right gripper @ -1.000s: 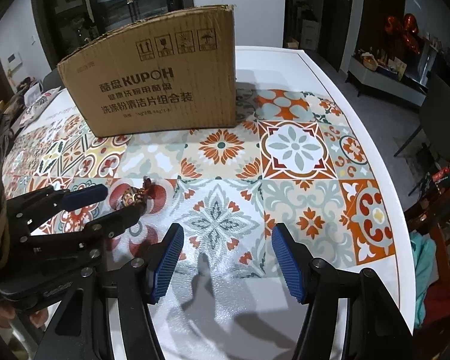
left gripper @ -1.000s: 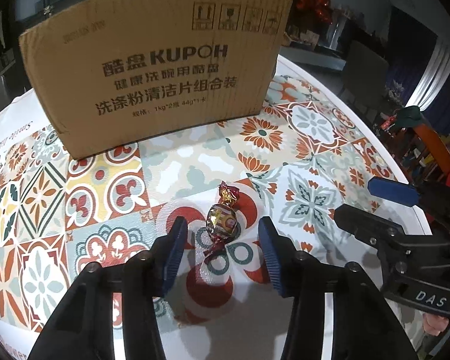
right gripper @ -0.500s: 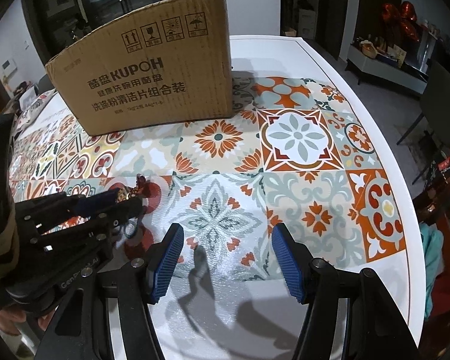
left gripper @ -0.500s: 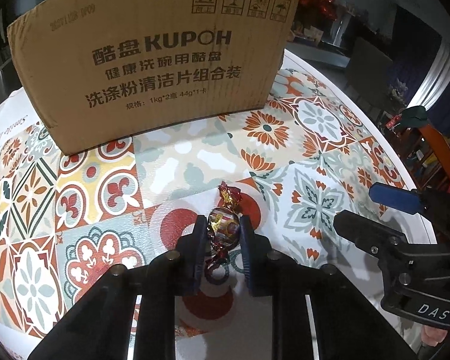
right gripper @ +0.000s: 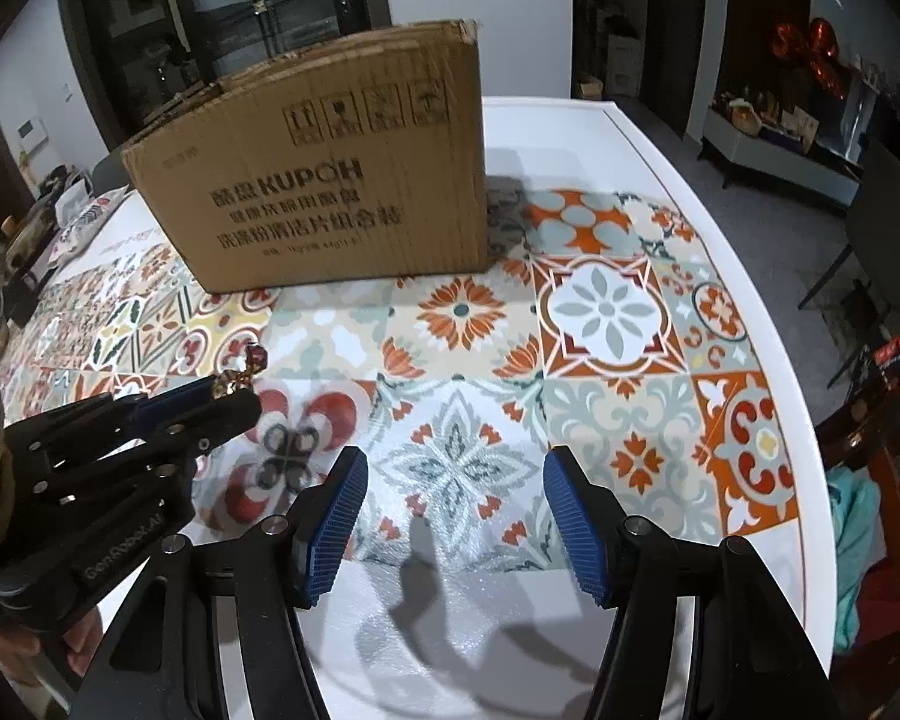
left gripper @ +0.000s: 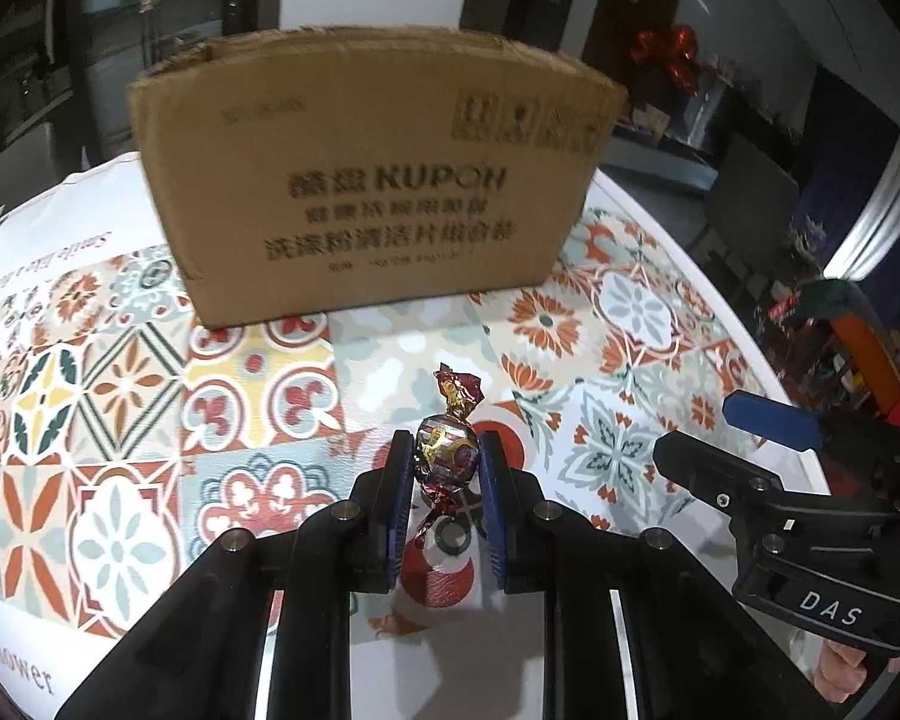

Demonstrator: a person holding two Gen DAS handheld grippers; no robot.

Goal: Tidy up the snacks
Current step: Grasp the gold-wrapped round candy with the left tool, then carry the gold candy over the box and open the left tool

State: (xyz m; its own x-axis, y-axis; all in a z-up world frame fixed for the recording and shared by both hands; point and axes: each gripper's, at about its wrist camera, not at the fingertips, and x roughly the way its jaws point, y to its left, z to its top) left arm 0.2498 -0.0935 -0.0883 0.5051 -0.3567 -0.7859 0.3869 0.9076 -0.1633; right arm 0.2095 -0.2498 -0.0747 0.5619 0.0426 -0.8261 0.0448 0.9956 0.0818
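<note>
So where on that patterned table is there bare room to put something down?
The widest free patch is the tablecloth to the right of the cardboard box, out to the white table edge. The strip in front of the box is also bare. It is crowded only at near left, where the left hand-held gripper grips the wrapped candy.

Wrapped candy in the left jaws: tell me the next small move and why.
Probably carry the wrapped candy up and over the cardboard box rim. The left gripper is shut on it, the box stands just beyond, and the right gripper holds nothing.
</note>
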